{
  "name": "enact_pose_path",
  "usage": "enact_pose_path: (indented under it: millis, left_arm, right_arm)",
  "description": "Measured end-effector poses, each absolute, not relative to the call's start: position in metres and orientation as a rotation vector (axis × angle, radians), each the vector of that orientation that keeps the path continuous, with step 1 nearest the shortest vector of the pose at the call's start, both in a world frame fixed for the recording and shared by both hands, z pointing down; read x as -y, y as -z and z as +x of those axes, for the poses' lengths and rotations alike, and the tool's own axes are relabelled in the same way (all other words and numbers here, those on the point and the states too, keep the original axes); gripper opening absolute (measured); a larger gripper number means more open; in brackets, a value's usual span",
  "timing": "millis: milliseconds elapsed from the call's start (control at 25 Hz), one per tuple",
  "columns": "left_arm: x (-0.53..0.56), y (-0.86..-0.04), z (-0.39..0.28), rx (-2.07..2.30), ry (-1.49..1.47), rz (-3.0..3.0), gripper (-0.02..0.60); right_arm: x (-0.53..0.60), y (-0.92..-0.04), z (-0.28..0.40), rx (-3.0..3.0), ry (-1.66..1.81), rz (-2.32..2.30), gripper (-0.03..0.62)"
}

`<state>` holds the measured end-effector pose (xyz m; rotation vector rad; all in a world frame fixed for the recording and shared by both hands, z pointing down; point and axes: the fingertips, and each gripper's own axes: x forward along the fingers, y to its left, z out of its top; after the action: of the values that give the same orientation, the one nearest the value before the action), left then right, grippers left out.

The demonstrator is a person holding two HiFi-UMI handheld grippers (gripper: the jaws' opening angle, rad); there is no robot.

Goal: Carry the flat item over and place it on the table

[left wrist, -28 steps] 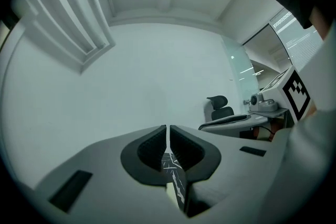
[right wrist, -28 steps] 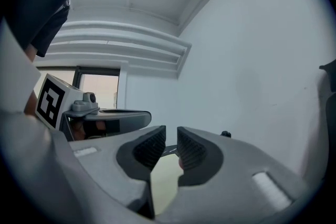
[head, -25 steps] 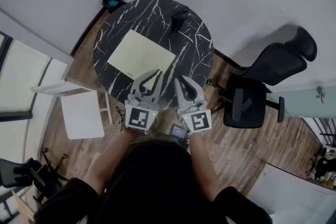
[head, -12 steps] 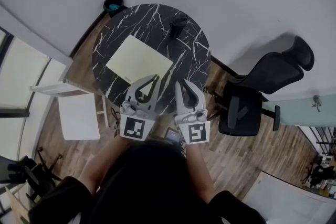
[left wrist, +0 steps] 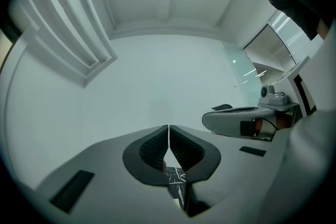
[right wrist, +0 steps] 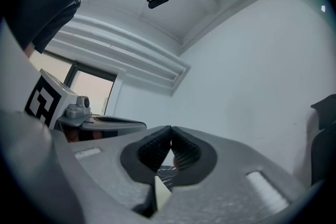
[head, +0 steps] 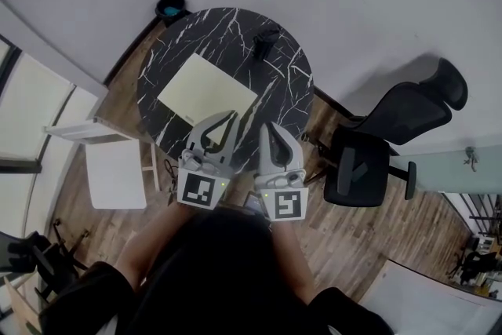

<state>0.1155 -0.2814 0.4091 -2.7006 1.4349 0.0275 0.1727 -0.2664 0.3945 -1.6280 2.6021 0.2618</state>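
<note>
Head view shows the pale sheet [head: 205,86] whole on the bench [head: 227,27]; up close, left gripper [left wrist: 168,129] and right gripper [right wrist: 171,130] jaws meet, empty

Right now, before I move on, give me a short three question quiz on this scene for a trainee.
1. True or false: the pale yellow flat rectangular sheet lies on the round black marble table.
2. The left hand-held gripper is: A open; B shut, empty; C shut on the sheet.
3. In the head view, what stands right of the table?
Key: 1 true; 2 B; 3 a black office chair.
</note>
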Motion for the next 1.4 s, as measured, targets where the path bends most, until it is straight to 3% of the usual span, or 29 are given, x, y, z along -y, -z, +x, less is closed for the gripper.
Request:
enact_pose_path:
  millis: [1400]
  left_arm:
    - [0.255, -0.415, 0.11, -1.365, -0.063, -2.759, 0.012]
  right_arm:
    - [0.243, -0.396, 0.167, -2.576, -0.279, -1.73, -0.002]
